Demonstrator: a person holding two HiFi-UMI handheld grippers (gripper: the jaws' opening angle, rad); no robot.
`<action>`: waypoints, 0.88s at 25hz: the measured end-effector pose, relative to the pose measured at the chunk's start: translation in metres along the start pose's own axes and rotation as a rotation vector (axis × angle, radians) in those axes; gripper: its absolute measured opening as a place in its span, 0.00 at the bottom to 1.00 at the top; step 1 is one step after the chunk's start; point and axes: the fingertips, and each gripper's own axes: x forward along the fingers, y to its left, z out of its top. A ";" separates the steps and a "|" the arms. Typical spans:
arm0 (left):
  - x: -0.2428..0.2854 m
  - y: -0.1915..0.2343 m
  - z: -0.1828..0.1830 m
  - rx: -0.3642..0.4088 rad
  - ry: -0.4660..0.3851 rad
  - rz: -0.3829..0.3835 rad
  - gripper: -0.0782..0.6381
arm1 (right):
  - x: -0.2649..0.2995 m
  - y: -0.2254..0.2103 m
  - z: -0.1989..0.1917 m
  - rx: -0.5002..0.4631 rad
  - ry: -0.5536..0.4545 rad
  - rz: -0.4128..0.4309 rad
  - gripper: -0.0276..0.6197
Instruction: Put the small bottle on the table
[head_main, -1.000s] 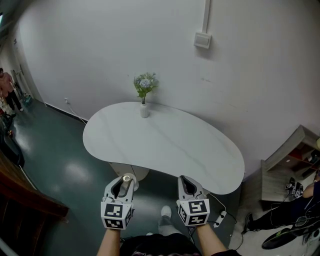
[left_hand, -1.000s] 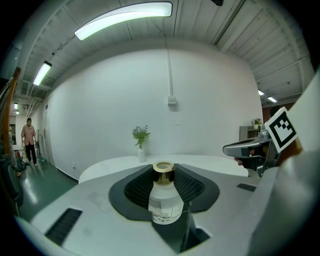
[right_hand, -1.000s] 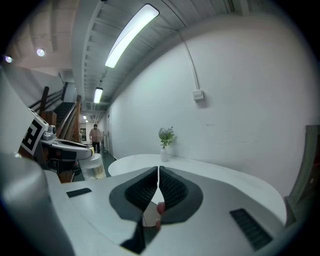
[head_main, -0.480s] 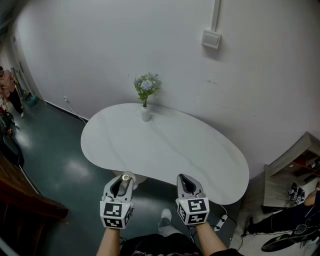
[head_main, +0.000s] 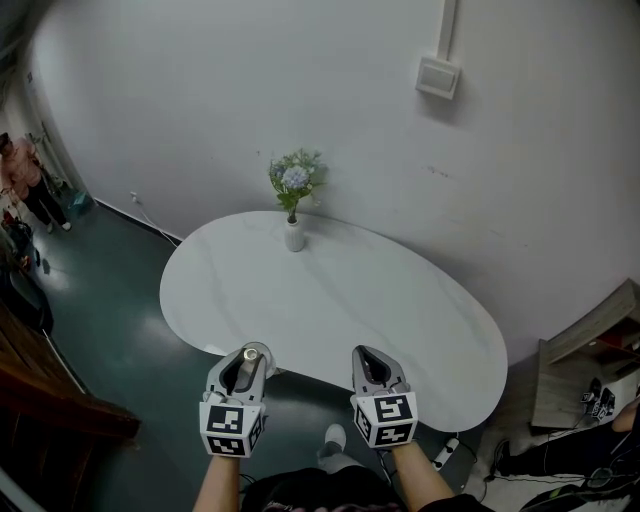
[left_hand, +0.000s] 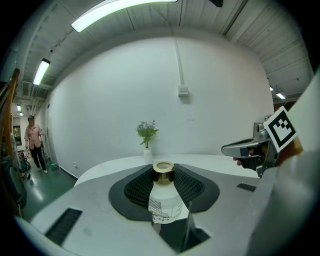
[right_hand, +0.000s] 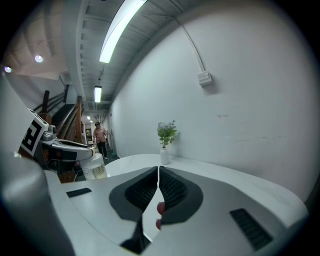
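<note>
Left gripper (head_main: 246, 366) closed on the small bottle (left_hand: 163, 199), right gripper (head_main: 368, 360) shut tight with nothing inside
Held upright in the air, gold cap (left_hand: 163, 171) up, just at the near edge of the white table (head_main: 330, 300) and not yet set down. Side by side with the right gripper, a gap between them. Nearer to the table than a second ago, with the flower vase (head_main: 294, 236) lower in the head view; same hold on the bottle
</note>
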 end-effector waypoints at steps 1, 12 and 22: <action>0.005 0.001 0.001 0.001 0.003 0.003 0.29 | 0.005 -0.003 0.001 0.002 0.000 0.004 0.15; 0.061 -0.005 0.017 0.011 0.018 0.019 0.29 | 0.047 -0.044 0.009 0.020 0.011 0.037 0.15; 0.086 -0.010 0.025 0.008 0.030 0.035 0.29 | 0.066 -0.067 0.015 0.033 0.013 0.052 0.15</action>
